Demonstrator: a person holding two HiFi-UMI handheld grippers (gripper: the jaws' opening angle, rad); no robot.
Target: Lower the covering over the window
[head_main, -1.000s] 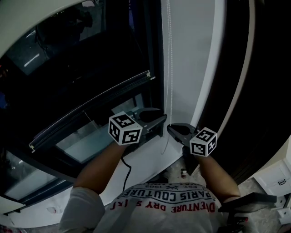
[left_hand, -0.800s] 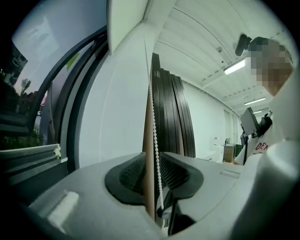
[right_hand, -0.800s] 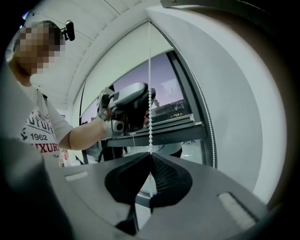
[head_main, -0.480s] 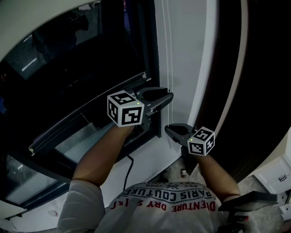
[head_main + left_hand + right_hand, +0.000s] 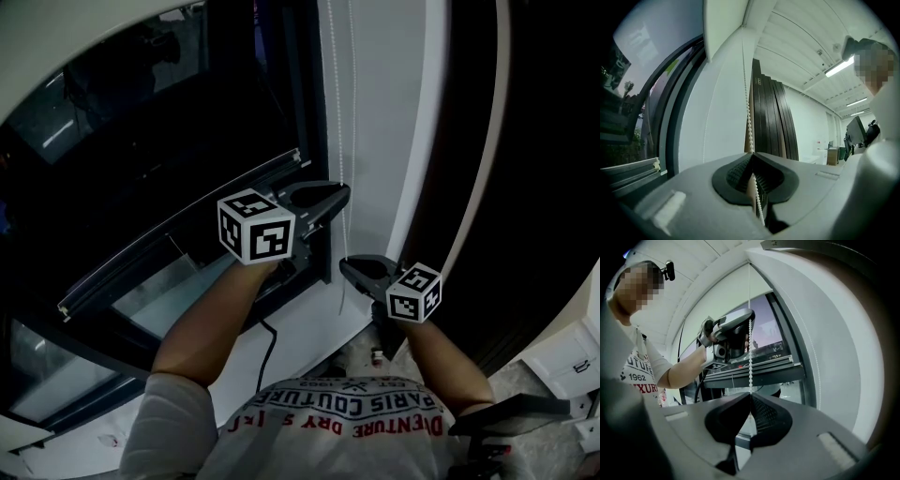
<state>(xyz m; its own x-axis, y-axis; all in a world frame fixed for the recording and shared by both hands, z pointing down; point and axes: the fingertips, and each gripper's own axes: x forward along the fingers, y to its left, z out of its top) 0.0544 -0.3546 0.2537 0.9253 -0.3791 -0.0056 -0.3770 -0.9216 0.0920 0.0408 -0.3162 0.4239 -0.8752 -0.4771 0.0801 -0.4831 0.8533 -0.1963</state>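
A white bead chain [image 5: 336, 103] hangs down the pale wall strip right of the dark window [image 5: 159, 141]. My left gripper [image 5: 343, 195] is the upper one and is shut on the chain [image 5: 746, 103], which runs down between its ribbed pads [image 5: 740, 171]. Just below it, my right gripper [image 5: 345, 267] is shut on the same chain [image 5: 750, 357], which rises from its jaw tips [image 5: 750, 395] to the left gripper [image 5: 736, 329] above. A white panel of the covering [image 5: 723, 28] shows high up in the left gripper view.
A pale-edged rail [image 5: 178, 230] slants across the window glass. Dark vertical panels [image 5: 553, 150] stand close on the right, past a white curved post [image 5: 427, 141]. A black cable [image 5: 267, 352] trails down the white sill below my left arm.
My left gripper has gone up along the chain and its jaws have closed on it. The right gripper has stayed almost where it was, still shut on the chain.
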